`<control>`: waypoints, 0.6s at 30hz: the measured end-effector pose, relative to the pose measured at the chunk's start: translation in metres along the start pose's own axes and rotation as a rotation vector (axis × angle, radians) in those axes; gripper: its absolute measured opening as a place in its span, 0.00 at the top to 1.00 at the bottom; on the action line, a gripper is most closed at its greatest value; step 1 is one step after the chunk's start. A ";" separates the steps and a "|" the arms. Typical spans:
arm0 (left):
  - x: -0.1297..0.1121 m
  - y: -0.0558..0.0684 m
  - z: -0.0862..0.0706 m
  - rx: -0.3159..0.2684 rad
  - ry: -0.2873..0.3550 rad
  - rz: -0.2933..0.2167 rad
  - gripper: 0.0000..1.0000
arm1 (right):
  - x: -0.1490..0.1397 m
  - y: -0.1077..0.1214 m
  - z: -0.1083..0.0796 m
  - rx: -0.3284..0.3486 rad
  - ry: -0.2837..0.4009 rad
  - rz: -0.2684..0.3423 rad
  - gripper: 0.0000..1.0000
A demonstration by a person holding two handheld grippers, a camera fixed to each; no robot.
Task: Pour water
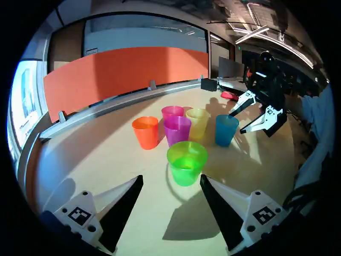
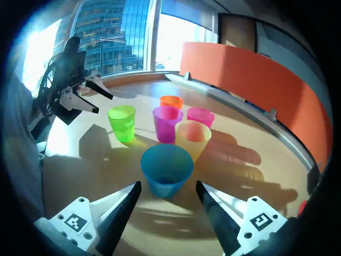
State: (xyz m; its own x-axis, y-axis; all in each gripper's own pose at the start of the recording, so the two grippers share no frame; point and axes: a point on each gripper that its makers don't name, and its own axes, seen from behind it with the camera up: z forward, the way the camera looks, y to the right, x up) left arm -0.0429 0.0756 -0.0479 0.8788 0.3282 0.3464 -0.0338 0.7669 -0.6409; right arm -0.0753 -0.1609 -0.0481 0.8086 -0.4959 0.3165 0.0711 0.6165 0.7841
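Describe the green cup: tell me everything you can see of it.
The green cup is a translucent, bright green tumbler, plastic by its look, tapering from a wide round rim to a narrower base. It stands upright, mouth up, on the pale wooden table. It sits just ahead of the left gripper, whose open fingers do not touch it, and stands apart from the other cups. Whether it holds water I cannot tell.

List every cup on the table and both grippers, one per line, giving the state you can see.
green cup, upright, contents unclear
orange cup, upright
purple cup, upright
pink cup, upright
yellow cup, upright
blue cup, upright, contents unclear
left gripper, open, holding nothing
right gripper, open, holding nothing
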 end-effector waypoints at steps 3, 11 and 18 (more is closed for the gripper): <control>0.004 -0.007 -0.008 0.044 0.028 -0.007 0.01 | -0.002 0.002 -0.012 -0.024 0.016 0.008 0.01; 0.026 -0.031 -0.033 0.192 0.123 -0.029 0.01 | -0.005 0.014 -0.043 -0.120 0.077 0.056 0.01; 0.053 -0.041 -0.054 0.285 0.229 -0.051 0.01 | 0.004 0.030 -0.076 -0.258 0.167 0.095 0.01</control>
State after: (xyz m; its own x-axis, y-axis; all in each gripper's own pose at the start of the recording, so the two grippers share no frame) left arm 0.0310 0.0317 -0.0401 0.9655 0.1786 0.1897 -0.0903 0.9124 -0.3993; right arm -0.0255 -0.0977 -0.0639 0.9020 -0.3345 0.2730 0.1192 0.8006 0.5872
